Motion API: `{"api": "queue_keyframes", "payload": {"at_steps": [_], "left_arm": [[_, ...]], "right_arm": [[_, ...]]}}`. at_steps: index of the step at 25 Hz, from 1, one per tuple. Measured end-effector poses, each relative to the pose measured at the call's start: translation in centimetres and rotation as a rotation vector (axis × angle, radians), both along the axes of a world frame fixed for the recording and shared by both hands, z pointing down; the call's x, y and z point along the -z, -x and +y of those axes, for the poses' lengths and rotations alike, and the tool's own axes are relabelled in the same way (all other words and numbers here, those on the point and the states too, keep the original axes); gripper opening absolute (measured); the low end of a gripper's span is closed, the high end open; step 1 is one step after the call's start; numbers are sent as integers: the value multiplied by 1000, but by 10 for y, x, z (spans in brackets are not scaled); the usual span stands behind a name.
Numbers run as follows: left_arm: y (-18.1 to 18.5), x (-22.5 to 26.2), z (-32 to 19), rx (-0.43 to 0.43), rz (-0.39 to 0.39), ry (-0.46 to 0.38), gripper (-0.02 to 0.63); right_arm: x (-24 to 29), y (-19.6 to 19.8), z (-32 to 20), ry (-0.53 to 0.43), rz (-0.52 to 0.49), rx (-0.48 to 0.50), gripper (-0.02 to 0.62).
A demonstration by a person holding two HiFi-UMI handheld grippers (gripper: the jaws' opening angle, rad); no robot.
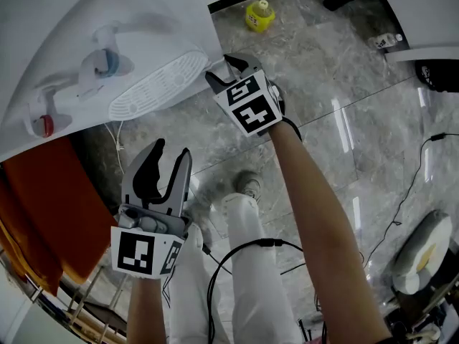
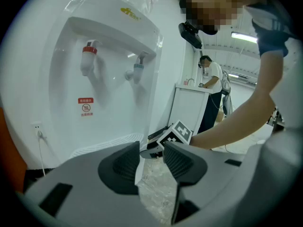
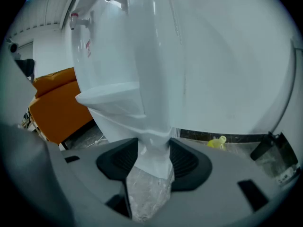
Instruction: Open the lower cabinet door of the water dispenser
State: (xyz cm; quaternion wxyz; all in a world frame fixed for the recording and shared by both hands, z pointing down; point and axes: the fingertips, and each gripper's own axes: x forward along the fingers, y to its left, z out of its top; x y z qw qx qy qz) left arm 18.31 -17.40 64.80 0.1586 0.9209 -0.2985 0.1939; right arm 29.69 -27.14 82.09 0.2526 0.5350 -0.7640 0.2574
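The white water dispenser (image 1: 64, 27) stands at the upper left of the head view, with a red tap (image 1: 44, 124), a blue tap (image 1: 107, 61) and a ribbed drip tray (image 1: 154, 84). Below the tray's right corner, my right gripper (image 1: 226, 67) reaches in. In the right gripper view a white vertical edge of the lower cabinet door (image 3: 151, 126) fills the gap of the right gripper (image 3: 154, 157), and both pads touch it. My left gripper (image 1: 170, 153) hangs lower left, away from the dispenser. Its jaws (image 2: 151, 157) stand apart with nothing between them.
A yellow bottle (image 1: 259, 14) lies on the marble floor by the wall behind the dispenser. An orange object (image 1: 50, 206) stands to the dispenser's left. The person's legs (image 1: 244, 264) and black cables (image 1: 244, 244) are below my arms. Another person (image 2: 212, 79) stands far behind.
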Motion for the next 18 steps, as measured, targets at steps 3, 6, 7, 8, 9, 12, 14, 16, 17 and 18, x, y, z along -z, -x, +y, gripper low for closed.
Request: {"api": "queue_keyframes", "payload": {"at_steps": [3, 6, 7, 8, 9, 12, 14, 16, 17, 18], "left_arm": [[-1, 1, 2, -2, 10, 2, 161], [0, 2, 5, -8, 17, 2, 161], [1, 2, 6, -11, 18, 3, 161], [2, 2, 8, -15, 17, 5, 161], [4, 2, 10, -19, 14, 9, 161], [9, 0, 16, -34, 6, 21, 161], [12, 0, 21, -42, 3, 32, 160], [16, 0, 26, -48, 1, 42, 160], [17, 0, 28, -52, 0, 47, 160], [19, 0, 30, -56, -1, 51, 160]], "right_arm": [[1, 1, 13, 1, -1, -9, 212], [2, 2, 26, 2, -12, -34, 206], [2, 3, 30, 4, -14, -44, 206], [2, 4, 34, 7, -15, -52, 204], [2, 5, 38, 11, -17, -60, 201], [1, 8, 52, 24, -17, -76, 189], [1, 10, 63, 38, -14, -82, 178], [1, 11, 74, 56, -5, -87, 143], [1, 12, 79, 66, 4, -86, 126], [0, 14, 85, 76, 12, -83, 121]]}}
